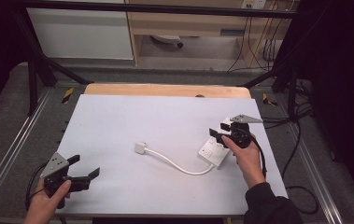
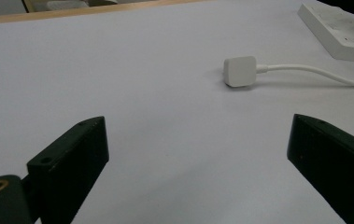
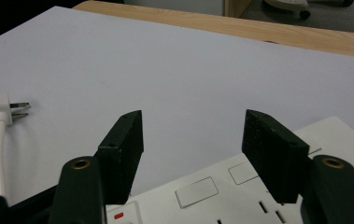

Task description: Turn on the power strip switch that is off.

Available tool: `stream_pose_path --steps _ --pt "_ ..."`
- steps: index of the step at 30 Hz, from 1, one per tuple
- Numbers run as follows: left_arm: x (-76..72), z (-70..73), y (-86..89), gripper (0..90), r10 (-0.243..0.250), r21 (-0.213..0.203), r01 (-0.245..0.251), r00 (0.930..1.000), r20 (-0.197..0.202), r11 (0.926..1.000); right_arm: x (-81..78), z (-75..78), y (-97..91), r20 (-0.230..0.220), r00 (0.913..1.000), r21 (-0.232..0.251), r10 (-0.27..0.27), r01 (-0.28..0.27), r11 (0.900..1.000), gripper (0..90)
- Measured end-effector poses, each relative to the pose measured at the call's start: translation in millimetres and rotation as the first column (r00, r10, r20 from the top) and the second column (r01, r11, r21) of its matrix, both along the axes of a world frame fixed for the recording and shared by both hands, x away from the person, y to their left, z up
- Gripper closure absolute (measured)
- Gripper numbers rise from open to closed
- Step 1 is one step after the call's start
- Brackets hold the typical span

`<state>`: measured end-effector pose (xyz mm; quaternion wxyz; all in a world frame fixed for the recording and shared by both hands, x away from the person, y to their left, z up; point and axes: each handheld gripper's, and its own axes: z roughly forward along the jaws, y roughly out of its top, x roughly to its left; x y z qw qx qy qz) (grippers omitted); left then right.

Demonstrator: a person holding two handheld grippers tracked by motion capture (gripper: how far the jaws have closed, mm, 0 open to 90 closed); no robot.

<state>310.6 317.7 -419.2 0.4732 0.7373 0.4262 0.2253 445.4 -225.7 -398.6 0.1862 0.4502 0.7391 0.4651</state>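
A white power strip [image 1: 210, 151] lies at the right of the white table top [image 1: 156, 116]. Its white cable [image 1: 174, 164] curves left to a white plug [image 1: 140, 148] lying near the middle. My right gripper [image 1: 215, 135] hovers over the strip's far end, held by a hand. In the right gripper view its jaws [image 3: 193, 130] stand apart above the strip [image 3: 202, 191], whose switches show below them, with the plug [image 3: 4, 108] far left. My left gripper [image 1: 85, 167] rests open at the near left corner. Its view looks across to the plug [image 2: 240, 71] and strip [image 2: 338, 30].
A wooden table edge [image 1: 165, 89] runs along the far side. Black frame legs [image 1: 34, 70] stand at both far corners, and cables [image 1: 300, 121] lie on the floor to the right.
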Motion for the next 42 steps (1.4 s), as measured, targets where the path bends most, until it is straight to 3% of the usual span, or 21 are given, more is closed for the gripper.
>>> stream_pose_path --steps 5,18,33,42 --pt "0.0 0.0 0.1 5.8 0.0 0.0 0.0 1.0 0.0 1.0 1.4 -3.7 3.9 -0.009 0.9996 -0.017 0.027 -0.027 0.9995 54.4" --pt "0.0 0.0 0.4 5.8 -0.001 0.002 0.001 1.0 0.0 1.0 1.3 -9.0 7.5 -0.009 0.9986 -0.024 0.052 -0.052 0.9984 77.6" --pt "0.0 -0.2 0.1 5.7 -0.002 0.007 0.002 1.0 0.0 1.0 -3.4 -13.4 12.8 0.027 0.9989 -0.045 0.037 -0.036 0.9983 90.0" --pt "0.0 -0.3 0.1 5.8 -0.003 0.009 0.003 1.0 0.0 1.0 -2.2 -26.4 10.3 -0.007 0.9998 -0.064 0.018 -0.018 0.9978 90.0"
